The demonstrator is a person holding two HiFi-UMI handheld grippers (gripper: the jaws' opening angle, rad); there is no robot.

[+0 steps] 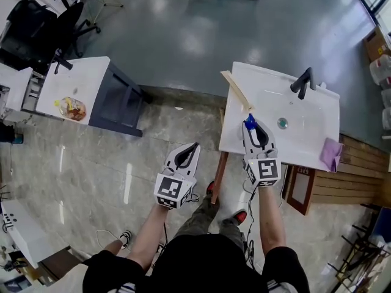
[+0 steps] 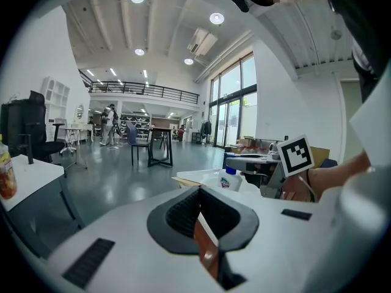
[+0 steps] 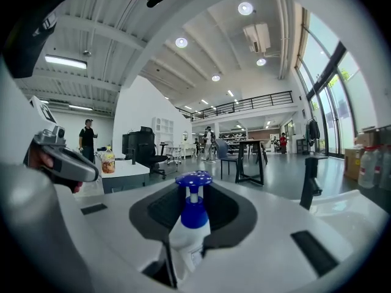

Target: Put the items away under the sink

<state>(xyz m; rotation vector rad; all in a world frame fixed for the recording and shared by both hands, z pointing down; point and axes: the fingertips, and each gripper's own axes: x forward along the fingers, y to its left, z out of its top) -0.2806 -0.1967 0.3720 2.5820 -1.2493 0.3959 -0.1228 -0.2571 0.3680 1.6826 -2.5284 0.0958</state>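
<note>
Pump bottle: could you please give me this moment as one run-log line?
right tongs: shut on pump bottle | place: over sink | left tongs: shut

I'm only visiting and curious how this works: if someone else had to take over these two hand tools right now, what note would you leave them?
Right gripper: shut on the pump bottle, at the near left part of the sink counter.
Left gripper: jaws together, holding nothing, left of the sink beside the brown cabinet door, which seems to stand open.
Done: the bottle is gripped.
Left: bring it down into the cupboard under the sink. A purple cloth lies at the counter's near right edge and may need stowing too.
</note>
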